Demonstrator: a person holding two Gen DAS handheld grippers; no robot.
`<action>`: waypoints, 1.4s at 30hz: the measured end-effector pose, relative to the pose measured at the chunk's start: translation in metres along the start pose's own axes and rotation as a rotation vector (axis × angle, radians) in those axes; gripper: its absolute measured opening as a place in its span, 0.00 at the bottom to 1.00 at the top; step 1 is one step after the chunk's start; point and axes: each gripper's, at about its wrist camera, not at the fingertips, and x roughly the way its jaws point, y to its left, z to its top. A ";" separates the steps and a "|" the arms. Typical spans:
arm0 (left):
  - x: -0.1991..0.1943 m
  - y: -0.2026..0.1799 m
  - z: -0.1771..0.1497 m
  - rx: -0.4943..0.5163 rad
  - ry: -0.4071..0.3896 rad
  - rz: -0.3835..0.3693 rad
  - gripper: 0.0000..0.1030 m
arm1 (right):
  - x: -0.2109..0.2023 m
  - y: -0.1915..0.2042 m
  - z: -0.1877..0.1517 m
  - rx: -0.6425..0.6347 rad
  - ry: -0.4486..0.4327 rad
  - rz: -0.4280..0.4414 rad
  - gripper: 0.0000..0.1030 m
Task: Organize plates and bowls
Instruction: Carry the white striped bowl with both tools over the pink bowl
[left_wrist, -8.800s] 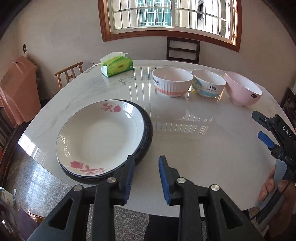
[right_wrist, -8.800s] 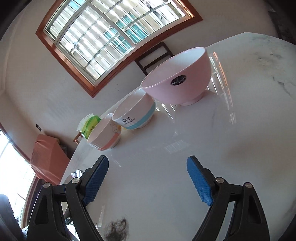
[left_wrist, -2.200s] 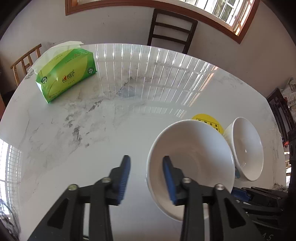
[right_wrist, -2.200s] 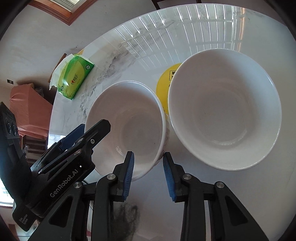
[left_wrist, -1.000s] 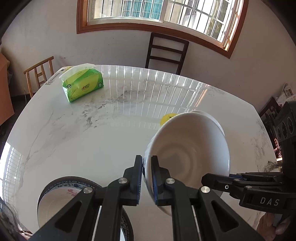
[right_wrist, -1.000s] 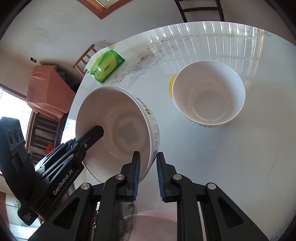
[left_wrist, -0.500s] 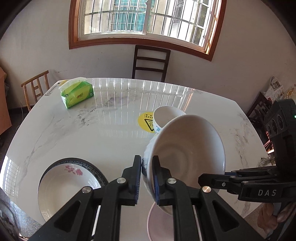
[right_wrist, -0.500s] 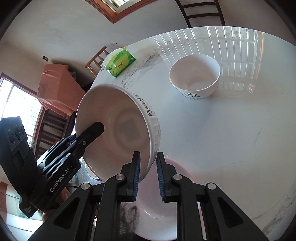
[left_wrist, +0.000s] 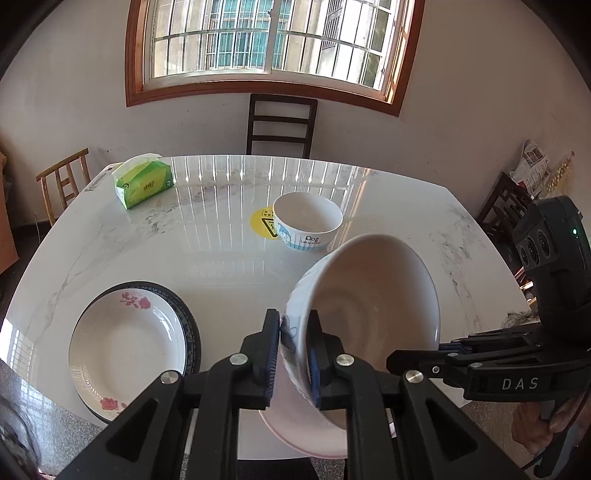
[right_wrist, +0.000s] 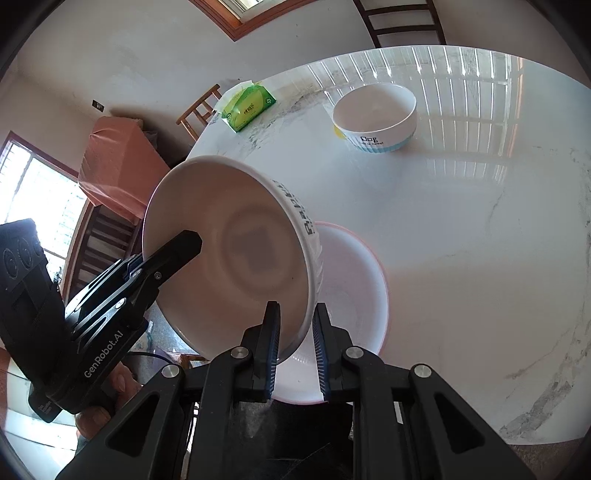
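The pink bowl (right_wrist: 354, 295) on the near edge of the table (left_wrist: 221, 258) is mostly hidden beneath the tilted white ribbed bowl (left_wrist: 369, 302), and its base cannot be seen. Both grippers hold that ribbed bowl above it: the left gripper (left_wrist: 293, 358) has its jaws closed on the near-left rim, the right gripper (right_wrist: 295, 343) has its jaws pinching the opposite rim. Black lettering on its outside wall is too skewed to read, perhaps "Rabbit". The far bowl (right_wrist: 375, 116) reads "Dog" and partly covers a yellow sticker (left_wrist: 263, 223). "DAS" and "GenRobot.AI" mark the grippers. 2 stacked plates (left_wrist: 129, 343) sit left; a green tissue pack (left_wrist: 144, 184) lies far left.
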 end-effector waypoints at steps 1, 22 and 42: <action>-0.001 -0.001 -0.003 0.001 0.001 -0.001 0.13 | 0.000 -0.001 -0.003 -0.002 0.003 -0.002 0.17; 0.005 -0.011 -0.036 -0.015 0.076 -0.014 0.14 | -0.005 -0.011 -0.032 0.004 0.003 -0.020 0.17; 0.025 -0.003 -0.043 -0.045 0.154 -0.029 0.14 | 0.001 -0.014 -0.030 0.014 0.015 -0.045 0.17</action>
